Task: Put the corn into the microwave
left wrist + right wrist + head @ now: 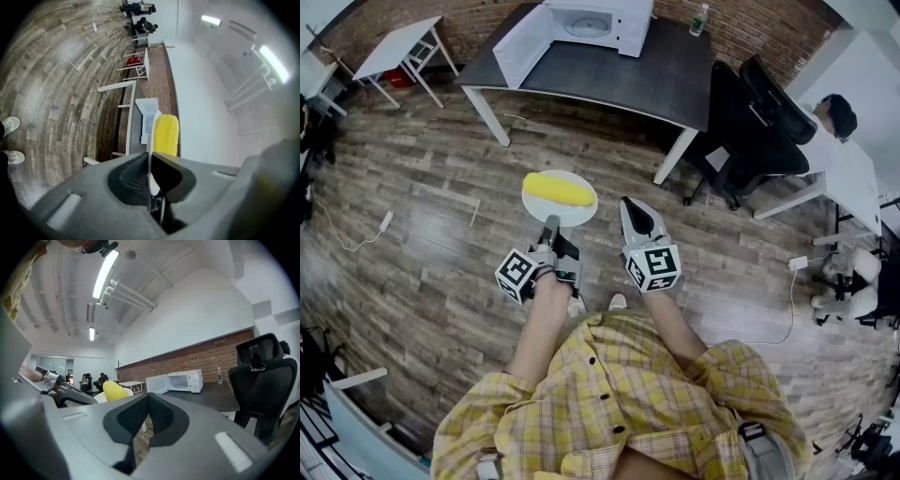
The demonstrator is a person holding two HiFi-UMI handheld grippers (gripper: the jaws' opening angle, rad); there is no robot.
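left tool (549, 225) clamped plate (581, 215) rim | right tool (630, 205) was together, empty | corn (558, 190) lay loose ahead, round, likely to roll; rim gave stiff hold

Yellow corn (558, 190), white plate (563, 217), white microwave (630, 26) — dark grey table (609, 80), yellow plaid shirt (619, 394), brown wood-plank floor (412, 244)

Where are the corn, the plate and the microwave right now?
corn (557, 189): head view, middle of the cob.
plate (577, 215): head view, bare near rim beside the cob.
microwave (634, 28): head view, front panel right of the open cavity.
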